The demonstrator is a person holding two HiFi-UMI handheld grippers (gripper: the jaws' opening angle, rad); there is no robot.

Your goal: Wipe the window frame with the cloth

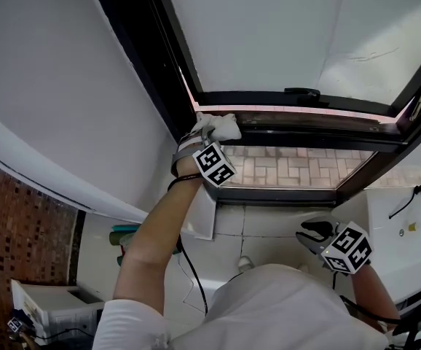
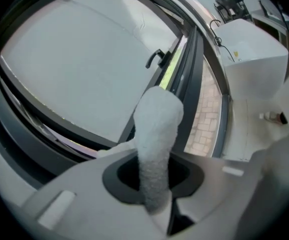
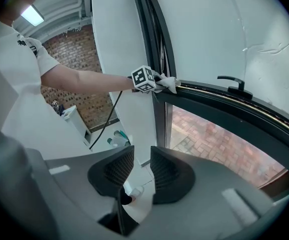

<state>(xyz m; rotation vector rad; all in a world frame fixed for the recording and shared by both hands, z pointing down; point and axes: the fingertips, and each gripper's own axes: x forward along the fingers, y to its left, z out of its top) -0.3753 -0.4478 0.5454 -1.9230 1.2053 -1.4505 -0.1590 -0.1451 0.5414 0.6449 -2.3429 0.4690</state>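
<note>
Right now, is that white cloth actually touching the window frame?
Touching. The right gripper view shows the cloth, clamped in the left gripper, lying on the dark rail of the window frame with no gap.

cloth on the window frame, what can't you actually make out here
- Whether the cloth presses on the window frame: in the head view the left gripper and the cloth cover the spot; in the left gripper view the cloth itself blocks it.
- Dirt on the frame: too small in every view.
- Frame's right corner: cut off by the head view's edge.
</note>
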